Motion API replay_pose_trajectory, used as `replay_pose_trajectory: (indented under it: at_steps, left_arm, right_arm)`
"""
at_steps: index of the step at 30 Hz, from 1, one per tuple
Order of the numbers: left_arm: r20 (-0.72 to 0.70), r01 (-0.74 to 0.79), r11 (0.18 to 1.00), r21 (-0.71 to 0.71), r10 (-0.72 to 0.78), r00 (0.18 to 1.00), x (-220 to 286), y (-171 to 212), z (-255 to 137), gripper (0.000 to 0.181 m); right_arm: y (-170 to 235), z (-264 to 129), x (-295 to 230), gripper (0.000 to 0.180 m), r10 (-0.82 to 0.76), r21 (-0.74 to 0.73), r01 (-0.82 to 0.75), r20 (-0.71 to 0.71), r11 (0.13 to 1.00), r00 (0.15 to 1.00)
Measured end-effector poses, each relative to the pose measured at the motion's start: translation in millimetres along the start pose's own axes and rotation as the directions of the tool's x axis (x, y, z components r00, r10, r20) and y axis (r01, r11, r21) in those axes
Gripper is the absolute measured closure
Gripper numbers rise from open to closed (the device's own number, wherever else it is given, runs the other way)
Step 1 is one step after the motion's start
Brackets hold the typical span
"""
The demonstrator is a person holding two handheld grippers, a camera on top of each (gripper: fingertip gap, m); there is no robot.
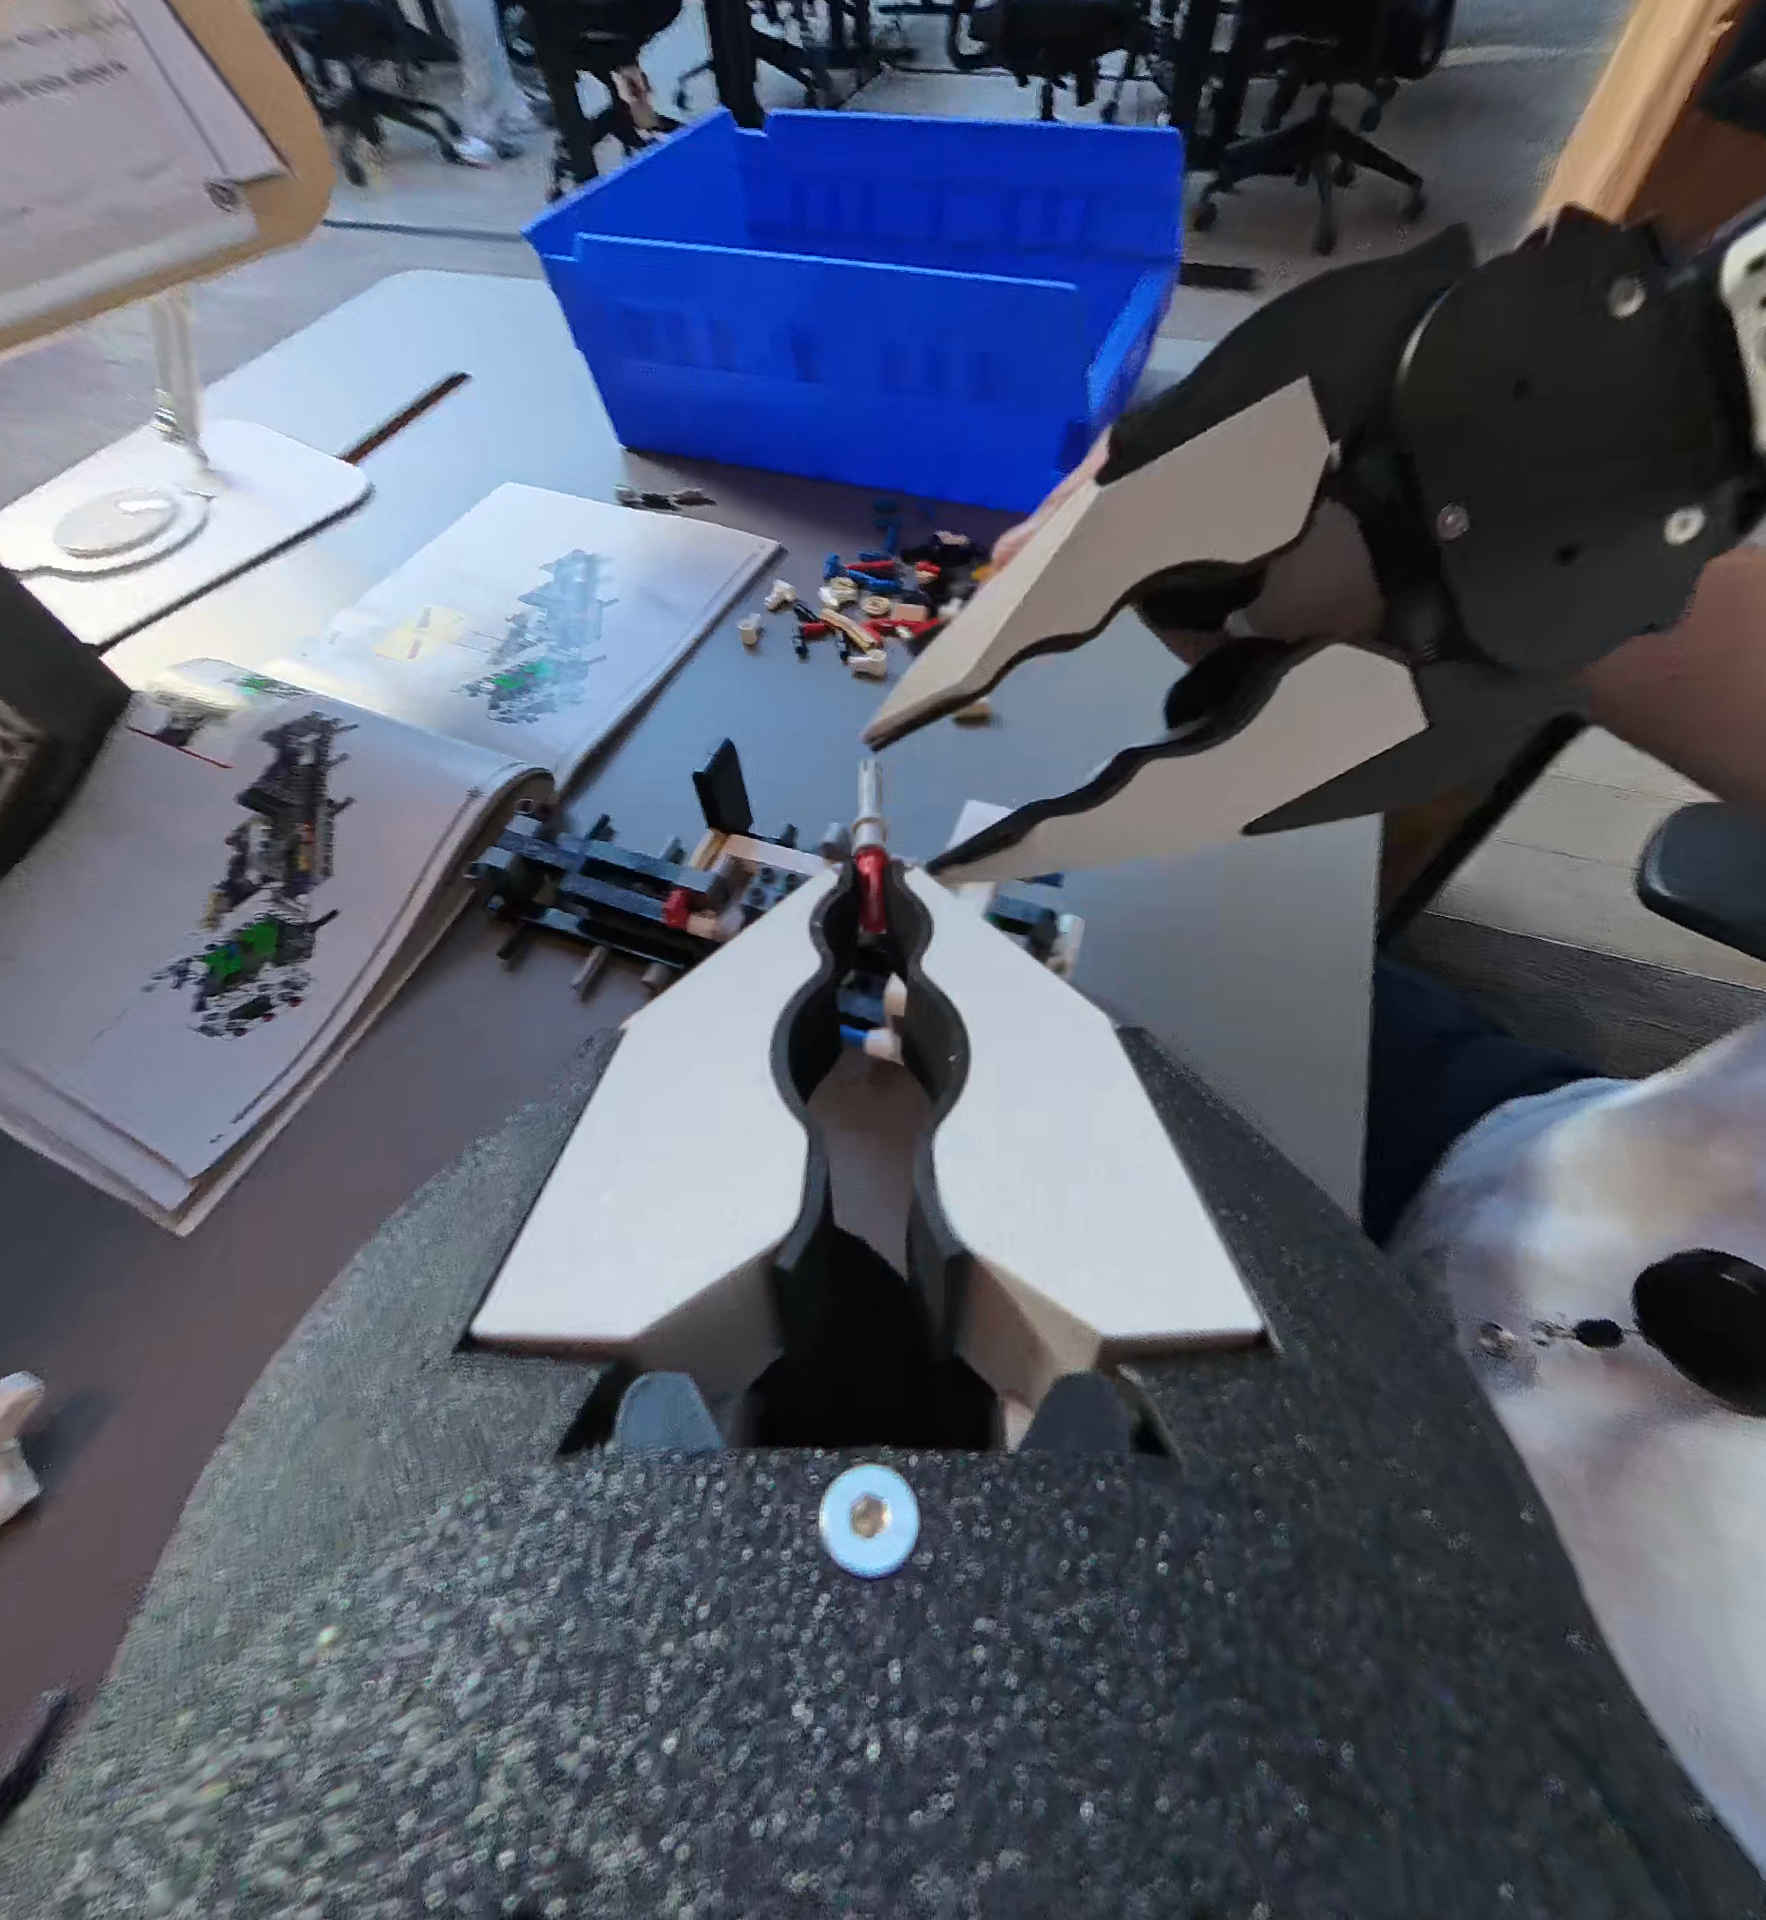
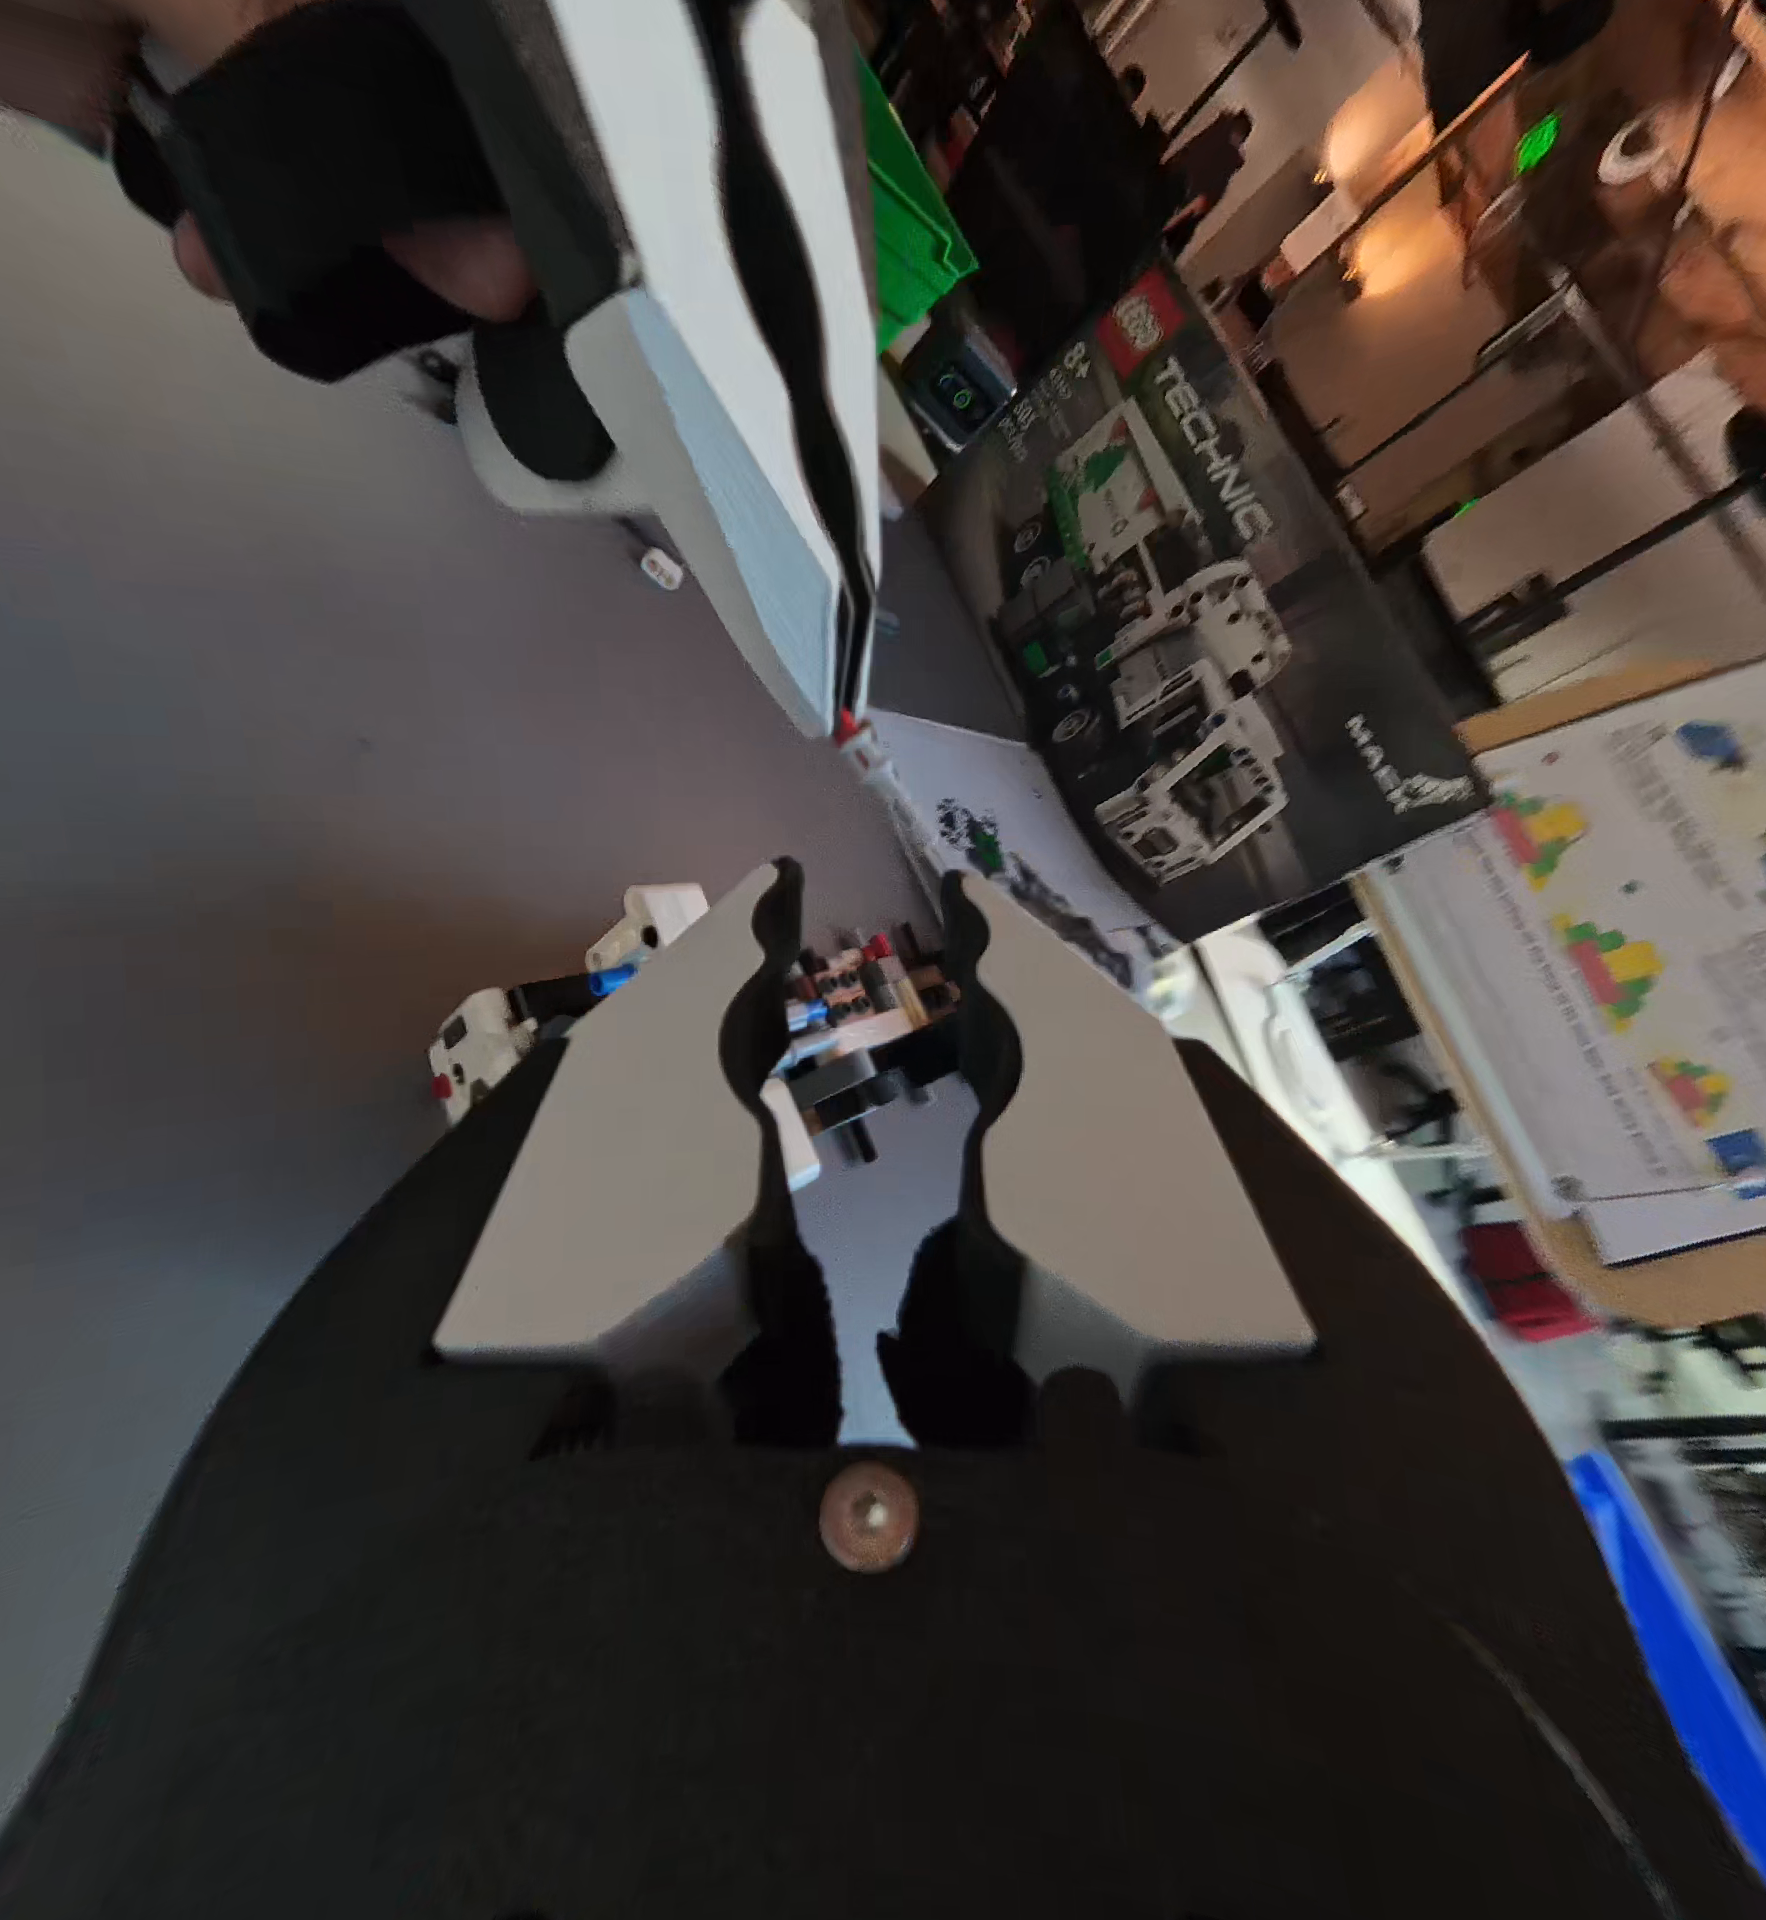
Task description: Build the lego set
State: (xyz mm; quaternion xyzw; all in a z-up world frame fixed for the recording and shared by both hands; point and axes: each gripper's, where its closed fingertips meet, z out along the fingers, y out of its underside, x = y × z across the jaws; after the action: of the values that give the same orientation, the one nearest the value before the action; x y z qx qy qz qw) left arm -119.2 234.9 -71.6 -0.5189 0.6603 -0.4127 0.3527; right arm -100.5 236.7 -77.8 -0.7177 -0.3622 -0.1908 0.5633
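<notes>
My left gripper [image 1: 871, 883] is shut on a small red and grey axle piece [image 1: 868, 836], which sticks up out of the fingertips above the table. The same piece [image 2: 863, 746] shows at the left gripper's tips in the right wrist view. My right gripper [image 2: 871, 883] is open and empty; in the left wrist view it [image 1: 900, 795] comes in from the right, its tips just beside the held piece. The partly built black and tan chassis [image 1: 609, 883] lies on the dark table behind the left fingers and also shows between the right fingers [image 2: 858, 997].
An open instruction booklet [image 1: 266, 831] lies at the left. A pile of loose small parts [image 1: 879, 603] lies before a blue bin [image 1: 858, 301]. The set's box [image 2: 1201, 644] stands behind the booklet. White parts [image 2: 484, 1039] lie nearby. A lamp base [image 1: 162, 520] stands far left.
</notes>
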Motion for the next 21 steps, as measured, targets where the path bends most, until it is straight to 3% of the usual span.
replay_pose_trajectory:
  at_steps: [2, 4, 7, 10, 12, 15, 21]
  left_arm:
    - [0.101, -0.039, 0.998, 0.041, 0.035, 0.994, -11, -5, -4, 0.179]
    - [0.167, -0.055, 0.992, 0.114, 0.035, 0.985, -15, -14, -9, 0.179]
    - [0.196, -0.053, 0.971, 0.233, 0.006, 0.981, -11, -26, -13, 0.179]
    - [0.168, -0.02, 0.934, 0.357, -0.043, 0.985, -3, -38, -17, 0.179]
    - [0.141, 0.009, 0.91, 0.415, -0.074, 0.987, 1, -42, -18, 0.179]
    - [0.088, 0.057, 0.913, 0.404, -0.101, 0.991, 7, -39, -11, 0.179]
    - [0.061, 0.094, 0.938, 0.334, -0.121, 0.991, 2, -23, 2, 0.178]
  right_arm:
    - [3, -3, 4, 0.158, 0.221, 0.005, -0.222, 0.078, 0.975, 0.972]
    - [-2, -5, 5, 0.155, 0.497, -0.002, -0.508, 0.209, 0.861, 0.842]
    - [-31, -11, 12, 0.152, 0.754, -0.003, -0.846, 0.454, 0.534, 0.474]
    - [-44, -16, 23, 0.153, 0.781, -0.032, -0.963, 0.593, 0.267, 0.197]
    - [-45, -15, 25, 0.159, 0.768, -0.037, -0.979, 0.626, 0.201, 0.133]
    - [-50, -15, 30, 0.17, 0.752, -0.022, -0.988, 0.651, 0.156, 0.104]
    - [-36, -2, 23, 0.177, 0.803, -0.108, -0.961, 0.577, 0.253, 0.147]
